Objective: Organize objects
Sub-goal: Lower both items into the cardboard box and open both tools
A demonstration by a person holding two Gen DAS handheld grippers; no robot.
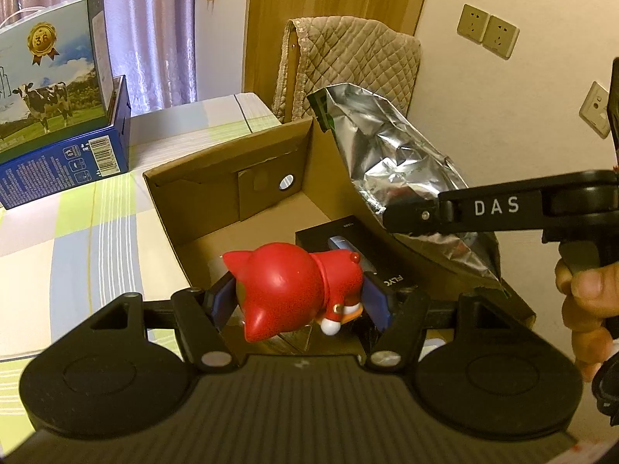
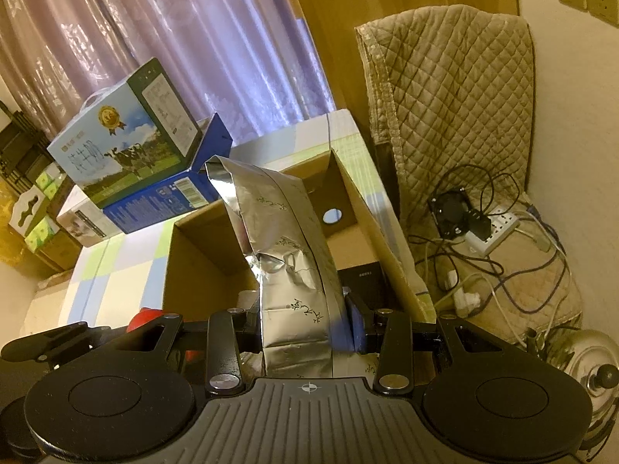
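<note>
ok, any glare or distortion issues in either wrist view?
Left wrist: warm dim cast, strong specular glare on the foil bag, a highlight on the red figurine, black fisheye corners. Right wrist: same cast, foil bag reflective yet its print stays readable, curtain bent by the lens.

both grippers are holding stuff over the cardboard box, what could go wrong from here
1. The left gripper pinches the red figurine on rounded, glossy sides, so it may slip or twist out and drop onto the black box below.
2. The right gripper holds the tall foil bag near its bottom, so the top could flop sideways and catch the cardboard box wall.
3. Both grippers work close together over one opening, so they may bump.
</note>
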